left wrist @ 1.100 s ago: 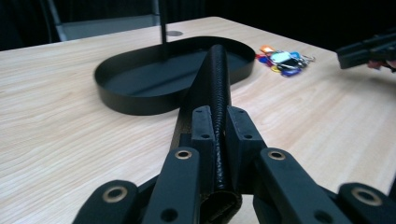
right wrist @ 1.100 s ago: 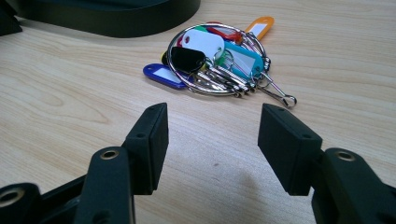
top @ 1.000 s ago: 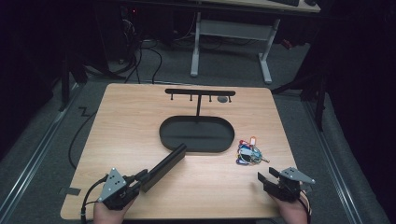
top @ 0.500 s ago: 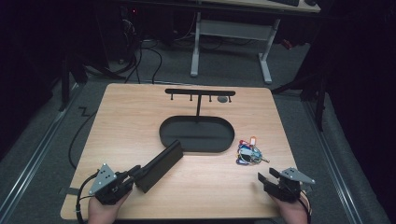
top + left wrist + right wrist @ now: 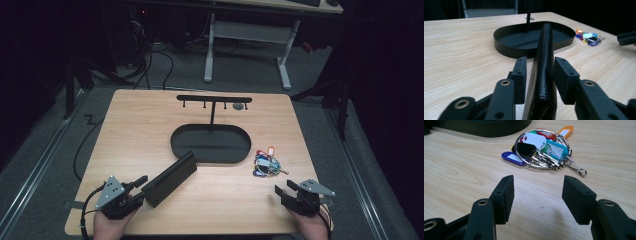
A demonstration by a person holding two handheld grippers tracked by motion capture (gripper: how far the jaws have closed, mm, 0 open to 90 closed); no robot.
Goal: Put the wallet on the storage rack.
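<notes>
The left hand-held gripper (image 5: 134, 189) is clamping a black leather wallet (image 5: 170, 178) between its jaws near the worktop's (image 5: 140, 125) front-left corner — in the left gripper view the pebbled edge of the wallet (image 5: 544, 65) is standing upright on its long side, squeezed by both pads, its far end pointing toward the black oval tray (image 5: 509, 46). In the high view the wallet's far end is lying just beside the tray's (image 5: 177, 150) front-left rim. The step in hand looks like carrying the wallet to the tray, which is sitting mid-worktop under a T-shaped hook stand (image 5: 214, 99).

The right hand-held gripper (image 5: 286, 192) is waiting near the front-right corner, jaws spread wide and gripping nothing, aimed at a bunch of keys (image 5: 544, 151) with coloured tags lying near the worktop's right edge, just beside the tray's right end.

The next move is likely calling for a lift and a forward reach over the rim, then a tilt so the wallet is going down flat inside — clearing the stand's post.

No brand or writing is readable; the key tags' label windows are looking blank.
</notes>
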